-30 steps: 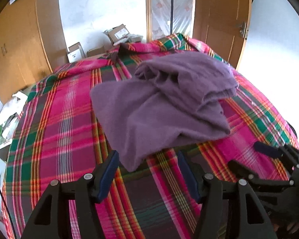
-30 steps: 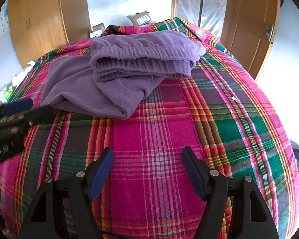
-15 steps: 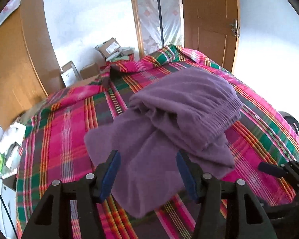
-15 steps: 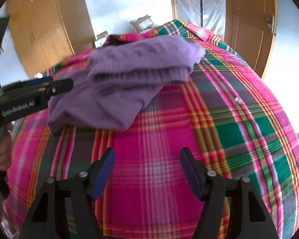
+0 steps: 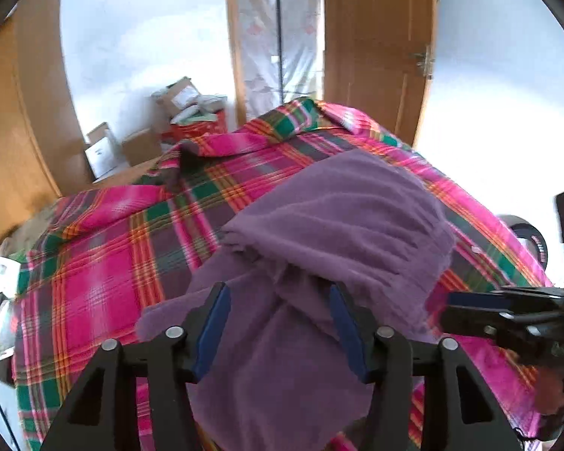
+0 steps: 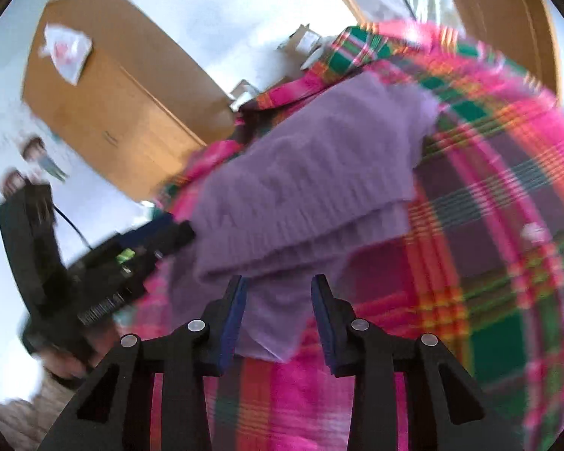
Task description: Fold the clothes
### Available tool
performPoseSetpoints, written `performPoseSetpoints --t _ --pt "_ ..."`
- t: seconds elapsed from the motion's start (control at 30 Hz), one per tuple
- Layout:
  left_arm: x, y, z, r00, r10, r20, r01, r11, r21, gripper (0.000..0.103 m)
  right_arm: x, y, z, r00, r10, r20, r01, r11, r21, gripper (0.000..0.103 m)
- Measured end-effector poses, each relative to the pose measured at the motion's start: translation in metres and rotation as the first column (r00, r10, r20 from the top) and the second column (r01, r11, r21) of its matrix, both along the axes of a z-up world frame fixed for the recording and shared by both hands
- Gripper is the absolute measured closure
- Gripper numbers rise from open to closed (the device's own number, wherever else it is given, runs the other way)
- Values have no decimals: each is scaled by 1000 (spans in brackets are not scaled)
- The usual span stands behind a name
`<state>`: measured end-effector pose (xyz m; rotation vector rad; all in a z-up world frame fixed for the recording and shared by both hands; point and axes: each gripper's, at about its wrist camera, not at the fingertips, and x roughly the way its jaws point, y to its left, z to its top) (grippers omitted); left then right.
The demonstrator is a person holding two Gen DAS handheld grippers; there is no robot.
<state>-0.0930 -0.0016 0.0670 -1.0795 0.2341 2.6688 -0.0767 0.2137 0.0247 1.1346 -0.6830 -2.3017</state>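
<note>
While one purple fleece garment (image 5: 331,248) lies bunched on the plaid-covered bed (image 5: 105,270), two grippers, left gripper (image 5: 278,323) and right gripper (image 6: 278,315), hover over it, fingers apart, gripping nothing.

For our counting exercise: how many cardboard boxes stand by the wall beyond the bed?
3, possibly more hidden: one brown cardboard box leftmost, a plain one beside it, and a tilted one stacked higher, behind the plaid bedspread.

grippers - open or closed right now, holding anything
Left gripper: open, holding nothing, over the purple garment.
Right gripper: open, holding nothing, at the garment's near corner.
</note>
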Motion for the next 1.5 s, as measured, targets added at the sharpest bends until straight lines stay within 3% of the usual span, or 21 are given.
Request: performPoseSetpoints --t 0.13,0.3,0.37,0.4,0.43,0.63,0.8,0.97,1.13,1.2,1.3,1.33,1.5 --pt "-1 5 -3 999 -41 -9 40 998 -57 49 -11 3 1 1000 17 8 -16 989 -147 65" --pt "-4 0 -2 997 -74 37 73 997 31 49 -17 2 6 999 -5 32 12 978 -208 64" --pt "-4 -1 -1 996 -75 41 73 996 56 50 -21 -1 10 1000 -3 30 9 980 -197 80" --pt "-3 -2 -1 996 -79 38 76 995 63 50 -23 -3 12 1000 -2 26 7 982 -191 94" --pt "-2 -3 -1 996 -85 33 82 994 66 50 -24 -3 13 1000 -1 18 5 982 -189 96" --pt "10 -5 6 992 -129 18 125 984 127 50 -32 1 33 999 -7 -32 -2 967 -256 96" --pt "17 11 16 986 -165 -16 166 980 108 50 -36 -5 45 999 -8 -43 -4 962 -274 96" --pt "13 16 16 986 -161 32 154 974 163 50 -41 -16 49 999 -6 -48 -7 965 -261 96" --pt "0 13 11 997 -59 46 53 991 126 50 -40 -27 53 997 44 -63 -58 968 -246 96" --pt "-8 4 9 996 -19 87 4 985 172 56 -40 -29 53 996 57 -64 -71 969 -237 95" --pt "-11 -6 13 996 0 85 -19 974 225 80 -40 -30 53 996 75 -57 -86 969 -232 93" --pt "-13 -9 14 996 14 83 -33 973 229 95 -40 -31 53 995 82 -54 -93 968 -234 93" --pt "-25 -37 18 988 123 97 -146 950 277 96 -25 -28 54 992 97 -79 -111 976 -190 90"
